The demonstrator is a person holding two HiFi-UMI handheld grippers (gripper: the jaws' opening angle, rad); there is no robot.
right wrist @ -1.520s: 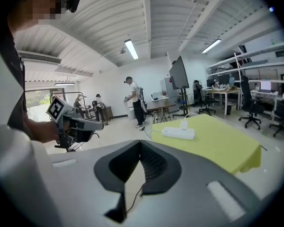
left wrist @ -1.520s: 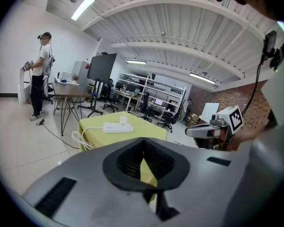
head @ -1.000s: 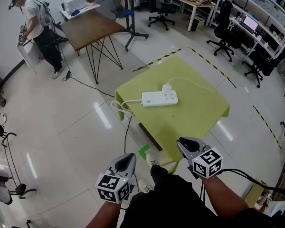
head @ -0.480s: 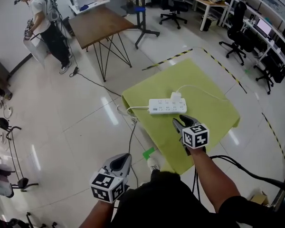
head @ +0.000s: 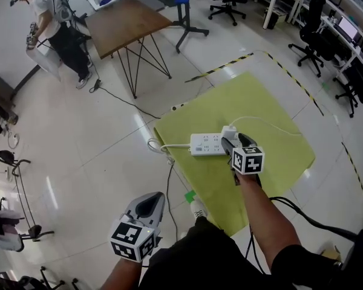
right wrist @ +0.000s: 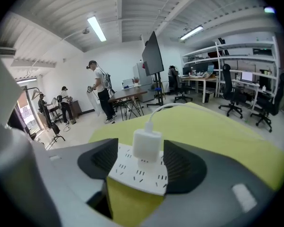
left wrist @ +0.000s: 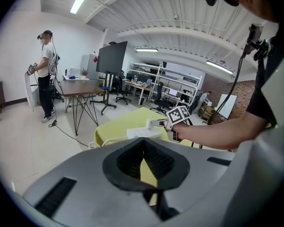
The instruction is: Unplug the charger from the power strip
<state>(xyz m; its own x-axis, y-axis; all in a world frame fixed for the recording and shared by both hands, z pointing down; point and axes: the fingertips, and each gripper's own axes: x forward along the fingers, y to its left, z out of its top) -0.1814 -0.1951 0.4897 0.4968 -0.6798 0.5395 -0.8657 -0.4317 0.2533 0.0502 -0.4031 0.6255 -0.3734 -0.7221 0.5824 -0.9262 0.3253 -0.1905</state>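
In the head view, a yellow-green counter (head: 272, 110) is seen under and ahead of the right hand-held gripper (head: 232, 141), while the left hand-held gripper (head: 150, 204) is held well short of it, above the floor (head: 97, 156). A white power strip (head: 204, 144) is laid on the counter. One end of it is met by the right hand-held gripper's tips, and the rest runs off to that gripper's left. The right hand-held gripper's jaws are being opened and stand wide. Between them, in the right gripper view, the white charger (right wrist: 146, 144) is seen plugged upright into the power strip, with a gap left on either side. A white cable (right wrist: 163, 108) is led away from the charger's top, beyond the jaws. The left hand-held gripper's jaws are drawn together, with nothing held.
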